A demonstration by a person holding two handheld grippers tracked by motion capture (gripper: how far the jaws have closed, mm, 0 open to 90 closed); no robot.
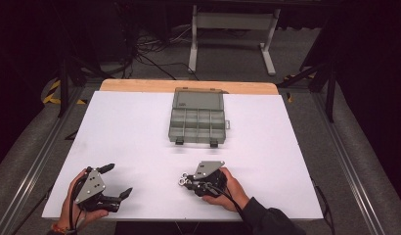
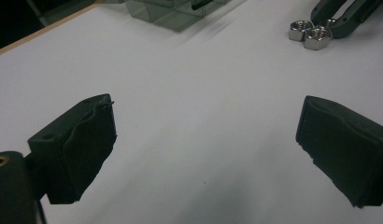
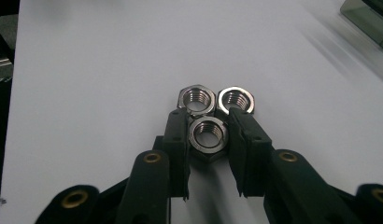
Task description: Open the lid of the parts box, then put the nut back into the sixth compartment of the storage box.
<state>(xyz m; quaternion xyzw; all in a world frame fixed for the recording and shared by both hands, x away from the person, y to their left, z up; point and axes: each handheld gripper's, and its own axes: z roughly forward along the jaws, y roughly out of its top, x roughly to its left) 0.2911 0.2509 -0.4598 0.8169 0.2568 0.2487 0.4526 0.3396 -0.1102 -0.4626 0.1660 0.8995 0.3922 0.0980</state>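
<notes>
Three steel hex nuts lie close together on the white table top (image 1: pixel 140 127) near its front edge. In the right gripper view the nearest nut (image 3: pixel 208 134) sits between the two black jaws, whose pads touch its sides; the two other nuts (image 3: pixel 195 99) (image 3: pixel 235 99) rest just beyond the fingertips. My right gripper (image 3: pixel 208 116) (image 1: pixel 185 180) lies low on the table and points left. My left gripper (image 1: pixel 119 179) (image 2: pixel 206 126) is at the front left, jaws wide apart with bare table between them. The left gripper view catches the nuts (image 2: pixel 311 33) and the right gripper's tips (image 2: pixel 341 16) farther off.
A grey translucent compartment box (image 1: pixel 196 125) with its lid folded back sits at the middle of the table's far half, also seen as a box corner (image 2: pixel 173 14) (image 3: pixel 369 21). A wooden strip (image 1: pixel 189 86) edges the far side. Hands hold both grippers at the front edge.
</notes>
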